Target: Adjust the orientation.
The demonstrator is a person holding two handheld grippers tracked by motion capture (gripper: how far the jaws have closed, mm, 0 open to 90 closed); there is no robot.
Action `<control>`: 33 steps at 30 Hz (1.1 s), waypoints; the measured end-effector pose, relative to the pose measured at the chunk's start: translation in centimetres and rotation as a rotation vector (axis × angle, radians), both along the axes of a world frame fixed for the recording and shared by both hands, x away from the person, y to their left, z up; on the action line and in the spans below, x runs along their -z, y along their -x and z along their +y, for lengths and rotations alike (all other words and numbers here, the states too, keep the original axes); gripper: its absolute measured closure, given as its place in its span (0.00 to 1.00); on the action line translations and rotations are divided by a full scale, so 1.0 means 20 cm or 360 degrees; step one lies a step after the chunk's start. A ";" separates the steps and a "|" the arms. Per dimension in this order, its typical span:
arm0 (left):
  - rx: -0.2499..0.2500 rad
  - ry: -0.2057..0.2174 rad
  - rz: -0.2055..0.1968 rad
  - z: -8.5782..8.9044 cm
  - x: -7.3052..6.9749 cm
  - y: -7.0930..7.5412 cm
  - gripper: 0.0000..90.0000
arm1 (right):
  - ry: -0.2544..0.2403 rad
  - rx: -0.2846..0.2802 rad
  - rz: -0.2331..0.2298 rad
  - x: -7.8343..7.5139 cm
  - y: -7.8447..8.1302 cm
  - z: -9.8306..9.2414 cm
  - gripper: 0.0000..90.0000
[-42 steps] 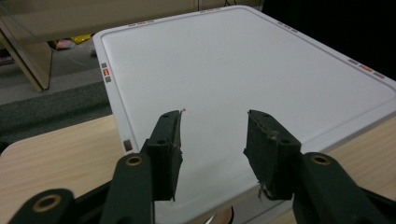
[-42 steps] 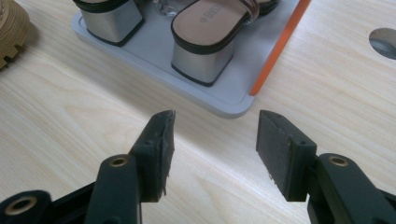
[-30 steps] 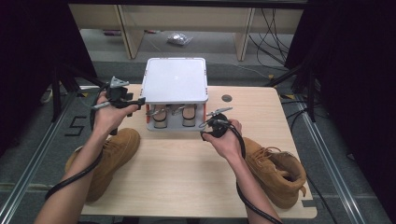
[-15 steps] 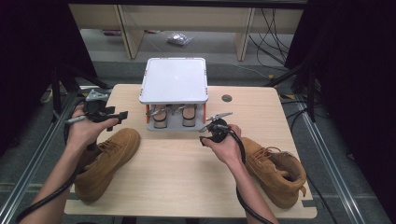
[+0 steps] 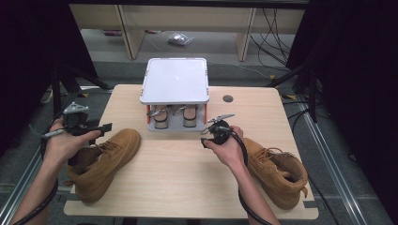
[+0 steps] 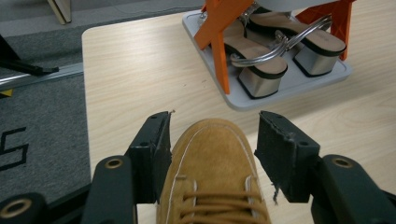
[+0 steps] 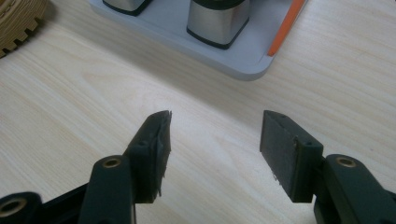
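A tan lace-up boot [image 5: 105,157] lies at the table's front left, a second tan boot [image 5: 277,171] at the front right. My left gripper [image 5: 104,128] hovers over the left boot's toe [image 6: 210,163], which sits between its jaws. Those jaws stand wide and open, having just closed a little, and I see no pad pressing on the leather. My right gripper [image 5: 213,129] is open over bare wood [image 7: 215,123] in front of the shoe rack's [image 5: 174,79] right corner, nothing between its jaws. Silver-heeled sandals [image 6: 261,70] stand on the rack's grey base [image 7: 233,60].
The wooden table [image 5: 187,183] has a round grommet hole [image 5: 228,98] at the back right. Orange legs [image 6: 219,42] carry the rack's white top. Cables trail from both grippers. Beyond the table lie desk legs, floor cables and a crumpled bag [image 5: 180,38].
My left hand has drawn away from the rack's left side, moving left and toward the person, and now sits above the left boot. The right hand has stayed put.
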State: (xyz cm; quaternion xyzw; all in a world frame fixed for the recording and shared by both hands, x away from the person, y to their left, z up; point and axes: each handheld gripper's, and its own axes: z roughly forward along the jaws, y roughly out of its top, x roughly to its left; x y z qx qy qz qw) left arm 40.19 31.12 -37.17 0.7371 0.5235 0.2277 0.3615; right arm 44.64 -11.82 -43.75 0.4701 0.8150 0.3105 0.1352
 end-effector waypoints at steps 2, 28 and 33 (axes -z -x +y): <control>-0.0008 -0.0003 0.0004 0.02 0.00 0.02 0.49 | -0.0009 0.0012 0.0019 0.00 0.01 0.01 0.48; -0.0118 0.0055 0.0224 0.23 0.19 0.26 0.56 | 0.0016 -0.0021 0.0013 0.03 0.01 0.03 0.48; -0.0088 0.0023 0.0296 0.24 0.21 0.26 0.58 | 0.0017 -0.0030 0.0020 0.04 0.01 0.03 0.48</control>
